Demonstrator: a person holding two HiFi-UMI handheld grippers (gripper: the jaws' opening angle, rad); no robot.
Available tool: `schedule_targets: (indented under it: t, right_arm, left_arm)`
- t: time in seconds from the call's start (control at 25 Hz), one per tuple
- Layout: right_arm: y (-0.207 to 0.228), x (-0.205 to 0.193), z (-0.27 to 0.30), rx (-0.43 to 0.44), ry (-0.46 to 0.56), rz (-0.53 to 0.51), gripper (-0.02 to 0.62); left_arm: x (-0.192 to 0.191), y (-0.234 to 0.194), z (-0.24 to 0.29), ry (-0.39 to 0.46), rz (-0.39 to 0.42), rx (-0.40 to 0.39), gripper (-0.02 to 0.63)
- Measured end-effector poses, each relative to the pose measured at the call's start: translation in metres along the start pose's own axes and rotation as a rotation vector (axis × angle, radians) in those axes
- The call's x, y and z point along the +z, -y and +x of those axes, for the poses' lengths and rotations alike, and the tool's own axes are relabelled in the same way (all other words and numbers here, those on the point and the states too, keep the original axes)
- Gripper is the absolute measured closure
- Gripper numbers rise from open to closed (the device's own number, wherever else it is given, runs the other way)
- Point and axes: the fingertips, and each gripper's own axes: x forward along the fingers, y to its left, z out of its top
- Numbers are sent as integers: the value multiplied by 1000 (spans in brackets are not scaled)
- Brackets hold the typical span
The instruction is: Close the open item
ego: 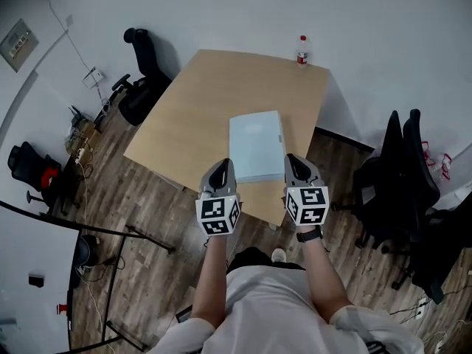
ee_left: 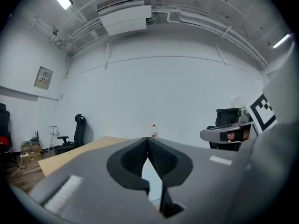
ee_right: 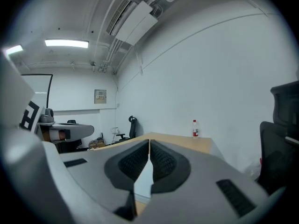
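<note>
1. the left gripper [ego: 221,169] and the right gripper [ego: 297,165] are held side by side over the near edge of the table [ego: 184,116]; both are seen clenched, pads met tip to tip, and nothing is grasped between them.
2. the task's thing, a flat white case [ego: 256,144], is found on the table at 12 o'clock from the grippers, just beyond their tips and between the two; it lies flat and no raised lid is made out from above, so it cannot be told whether it stands open at all.
3. the step in hand is judged to be the approach; the case is not yet touched.
4. for a good close, the hinge side should be found first; a lid, if raised, is best pressed down near its free edge by one clenched gripper, while the base is steadied by the other so that the case is not slid toward the table edge at 6 o'clock; pressure is best kept even, and eased as the lid meets the base.
5. as for containers: whatever is kept inside the white case is hidden; a bottle [ego: 302,50] with a red cap is stood at the table's far corner at 1 o'clock, well apart from the case, and its fill cannot be judged.
</note>
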Motion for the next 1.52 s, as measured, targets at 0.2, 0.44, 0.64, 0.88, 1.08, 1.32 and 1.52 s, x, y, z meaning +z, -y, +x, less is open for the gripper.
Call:
schedule_targets:
  t: [0.2,0.44,0.64,0.88,1.08,1.32,1.52]
  right_arm:
    - [-5,8,30,17,-3,-12,581]
    - [12,8,70,-44,-9,-42,581]
    - [28,4,105,-81,-33,-4,581]
    - [50,-38,143,-125,-159,50,581]
    - [62,-64,159,-154,-220,87,581]
    - [75,-95,166,-189,-292,151,581]
    - [83,-117,168,-207,-330,190,581]
  left_arm:
    - [5,-14,25,-1,15,-29,600]
    - [10,-24,80,44,9,-107,597]
    - [-1,-39,127,-3,15,-134,598]
    - [-30,-50,177,-85,11,-182,598]
    - [-60,-48,212,-150,48,-223,598]
    - [-87,-35,245,-188,50,-287,598]
    - [-107,-18,263,-240,54,-350,598]
